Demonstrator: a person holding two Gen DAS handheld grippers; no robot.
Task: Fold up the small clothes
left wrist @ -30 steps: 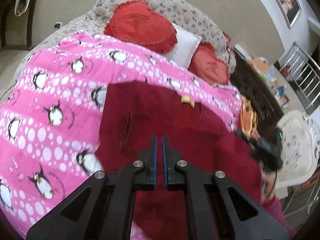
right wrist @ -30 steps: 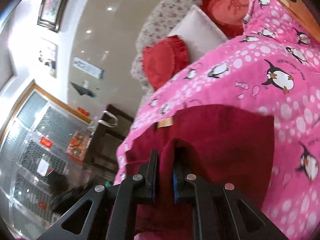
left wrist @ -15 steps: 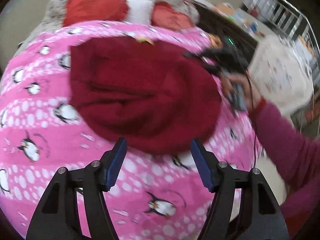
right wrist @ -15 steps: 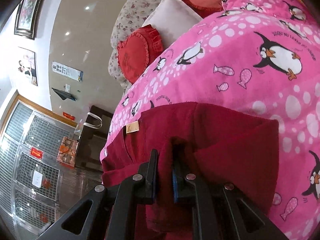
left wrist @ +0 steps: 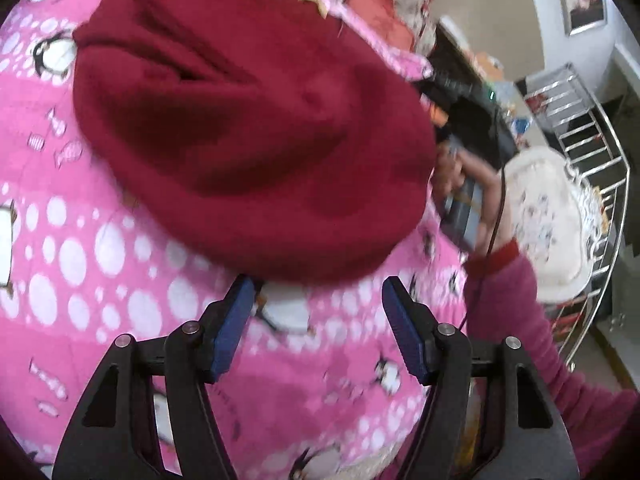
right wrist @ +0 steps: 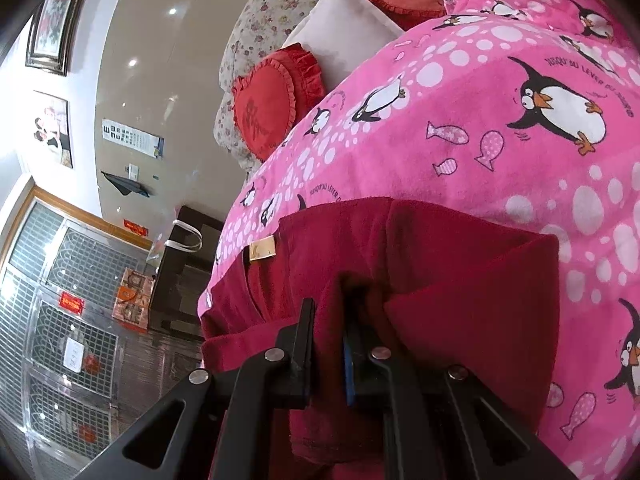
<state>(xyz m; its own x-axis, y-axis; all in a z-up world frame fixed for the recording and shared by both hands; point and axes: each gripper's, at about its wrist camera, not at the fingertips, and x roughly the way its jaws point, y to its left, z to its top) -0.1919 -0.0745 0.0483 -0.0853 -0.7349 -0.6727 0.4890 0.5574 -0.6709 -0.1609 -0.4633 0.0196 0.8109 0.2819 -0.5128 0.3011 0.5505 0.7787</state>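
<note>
Right wrist: red garment (right wrist: pixel 460 280) pinched inside right tool (right wrist: pixel 328 320).

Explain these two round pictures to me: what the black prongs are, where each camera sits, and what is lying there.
There is no robot. A person holds a two-finger gripper in each hand, each with a wide-angle camera looking along its fingers. The left camera shows the left gripper open and empty above a pink penguin blanket, with a dark red garment lying on it. The right camera shows the right gripper shut on that garment's edge. Cushions sit behind.
</note>
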